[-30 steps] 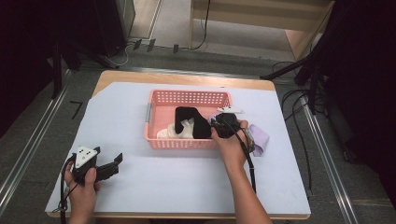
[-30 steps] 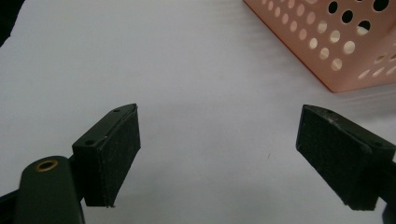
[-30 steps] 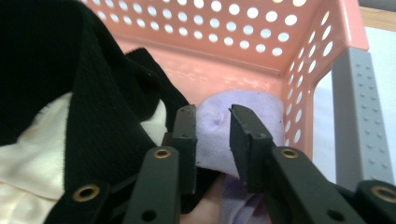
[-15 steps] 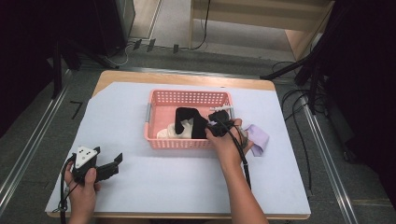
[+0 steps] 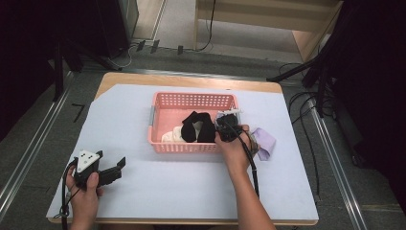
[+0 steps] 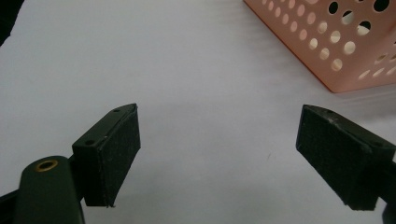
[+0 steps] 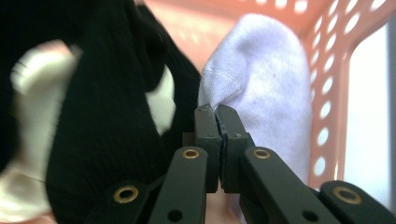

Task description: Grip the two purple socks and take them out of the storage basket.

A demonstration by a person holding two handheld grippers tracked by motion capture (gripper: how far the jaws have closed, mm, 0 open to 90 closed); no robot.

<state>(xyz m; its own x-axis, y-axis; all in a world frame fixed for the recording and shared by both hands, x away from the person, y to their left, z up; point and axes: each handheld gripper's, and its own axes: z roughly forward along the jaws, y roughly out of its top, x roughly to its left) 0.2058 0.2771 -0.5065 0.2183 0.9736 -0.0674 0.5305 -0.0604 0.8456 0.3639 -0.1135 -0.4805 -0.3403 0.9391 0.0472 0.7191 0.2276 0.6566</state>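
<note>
A pink perforated basket (image 5: 191, 100) sits mid-table with a black sock (image 5: 198, 127) and a white sock (image 5: 171, 135) inside. My right gripper (image 5: 225, 125) reaches into the basket's right end. Its jaws have just been closing and now pinch a fold of a pale lilac-white sock (image 7: 261, 74) at the tips (image 7: 216, 112), with the black sock (image 7: 107, 116) beside it. My left gripper (image 5: 117, 167) rests low at the near left of the table, open, with only bare white cover between its pads (image 6: 219, 154).
A lilac sock (image 5: 264, 141) lies on the white table cover just right of the basket. The basket's corner (image 6: 336, 51) stands ahead and right of the left gripper. Cables trail from both grippers toward the near edge.
The right gripper has shifted slightly left inside the basket's right end. The left hand and gripper have stayed where they were.
</note>
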